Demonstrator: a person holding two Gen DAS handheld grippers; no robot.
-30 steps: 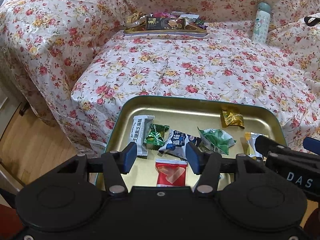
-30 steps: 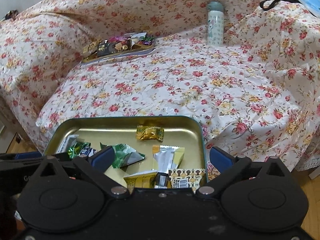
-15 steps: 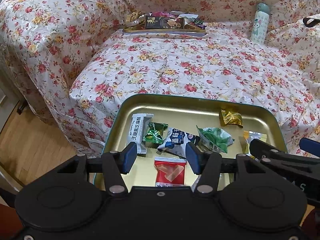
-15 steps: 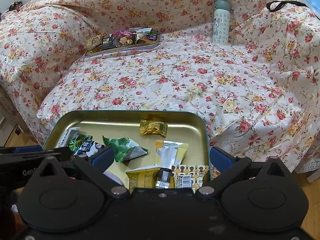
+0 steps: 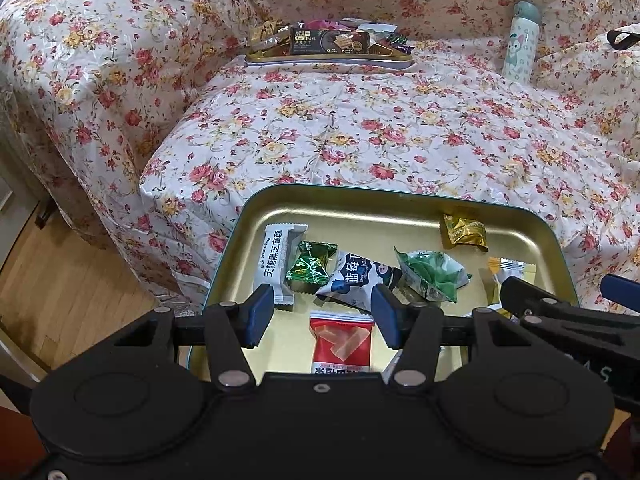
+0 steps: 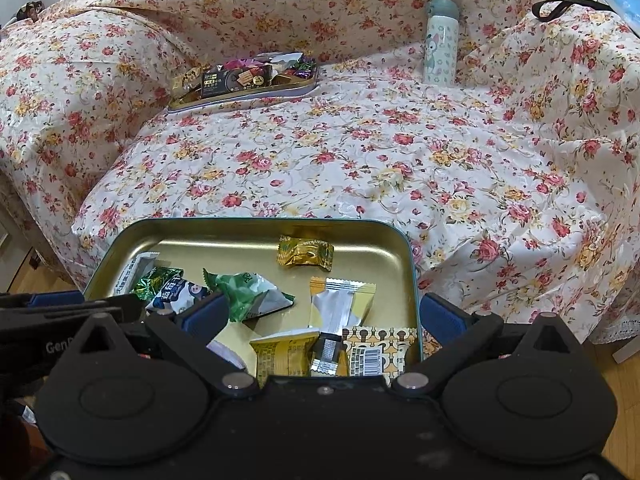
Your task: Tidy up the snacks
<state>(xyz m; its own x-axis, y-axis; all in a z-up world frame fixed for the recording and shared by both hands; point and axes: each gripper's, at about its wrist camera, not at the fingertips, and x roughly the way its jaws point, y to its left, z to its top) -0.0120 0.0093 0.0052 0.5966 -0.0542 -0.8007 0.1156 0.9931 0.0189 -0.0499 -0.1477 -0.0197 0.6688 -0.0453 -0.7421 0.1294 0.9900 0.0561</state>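
Gold tin tray has slid a touch lower beneath my left gripper and right gripper, so I am easing closer; both stand wide open, empty. Red snack lies between my left jaws. Beyond, bare floral sofa, then full tray.

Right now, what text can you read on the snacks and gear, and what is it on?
"Black Sesame Crisp" and "天脆黑芝麻酥": white packet in the near tin.
"蓝莓干": blue-and-white packet.
"GenR", cut off: left hand-held gripper.
Far tin's dark bar, barcode wrapper, gold candy: too small.
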